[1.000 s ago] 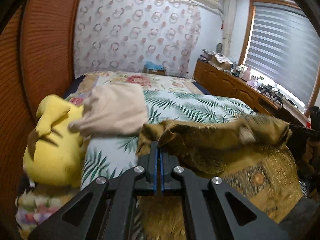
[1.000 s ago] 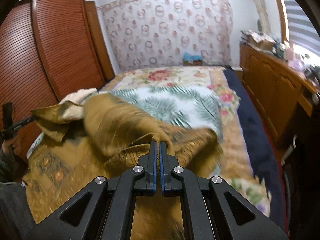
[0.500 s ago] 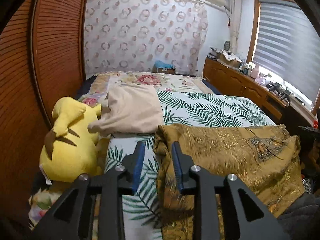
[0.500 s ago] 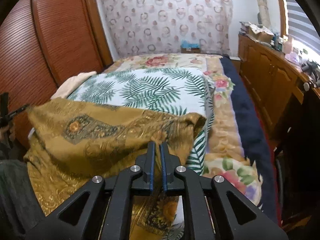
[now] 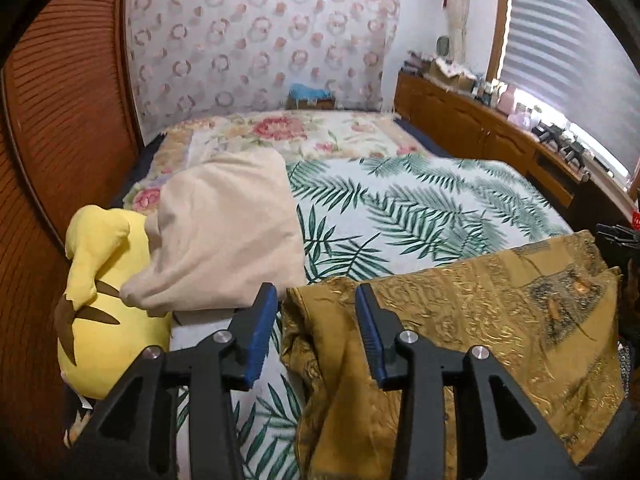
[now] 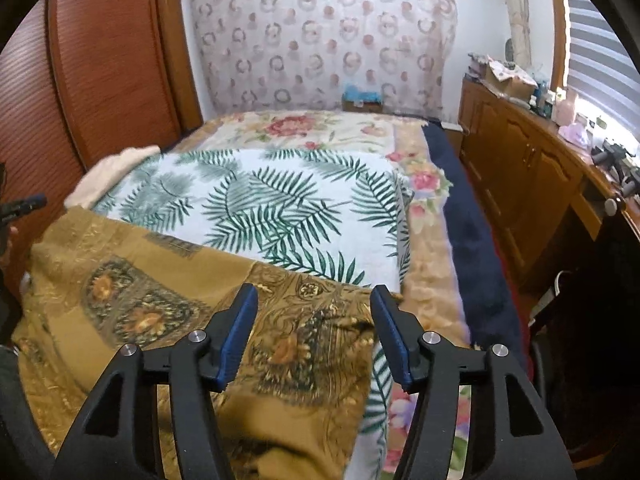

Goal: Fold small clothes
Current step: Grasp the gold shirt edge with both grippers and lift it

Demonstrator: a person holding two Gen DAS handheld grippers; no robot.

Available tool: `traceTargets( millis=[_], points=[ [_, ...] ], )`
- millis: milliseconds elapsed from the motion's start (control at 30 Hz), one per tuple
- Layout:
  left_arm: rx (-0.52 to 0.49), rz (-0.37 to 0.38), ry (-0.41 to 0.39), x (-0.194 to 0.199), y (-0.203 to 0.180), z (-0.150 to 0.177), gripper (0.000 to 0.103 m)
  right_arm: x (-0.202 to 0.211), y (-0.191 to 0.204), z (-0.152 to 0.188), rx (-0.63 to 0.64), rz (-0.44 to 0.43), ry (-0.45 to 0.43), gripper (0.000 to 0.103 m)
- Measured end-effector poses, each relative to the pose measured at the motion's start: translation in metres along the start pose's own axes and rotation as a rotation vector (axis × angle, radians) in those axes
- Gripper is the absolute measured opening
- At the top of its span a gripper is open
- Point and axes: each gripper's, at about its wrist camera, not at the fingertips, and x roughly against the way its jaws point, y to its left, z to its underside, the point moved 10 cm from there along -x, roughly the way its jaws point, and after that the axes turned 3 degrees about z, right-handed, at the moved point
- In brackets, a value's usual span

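Bedroom: bed (image 5: 420, 216) with a palm-leaf cover; gold patterned garment (image 6: 132, 292) spread across its near end.

Left hand-held gripper (image 5: 316, 330): jaws apart, holding nothing, above the garment's left edge. Right hand-held gripper (image 6: 312, 332): jaws apart, holding nothing, above the garment's right edge. A beige pillow (image 5: 228, 240) rests against a yellow plush toy (image 5: 100, 300) at the bed's left side.

Both wrist views looked from the foot edge of the bed (image 5: 420, 208) toward the patterned curtain (image 6: 320, 36), close above the gold cloth (image 5: 480, 320). The left one sat near the left corner, the right one near the right; both shared the palm-leaf cover (image 6: 256, 200).
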Motion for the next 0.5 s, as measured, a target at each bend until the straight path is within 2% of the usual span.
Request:
traceTargets(
  millis=[200,333,500],
  points=[
    [0.030,0.003,0.079,-0.024,0.009,0.016,0.039,-0.034,-0.014,0.014,-0.017,0.058,0.078,0.061],
    [0.056,0.031,0.135,-0.040,0.011,0.034,0.039,-0.043,-0.018,0.028,-0.032,0.054,0.114,0.062],
    [0.083,0.050,0.157,-0.050,0.012,0.041,0.039,-0.046,-0.015,0.035,-0.042,0.029,0.138,0.062]
  ],
)
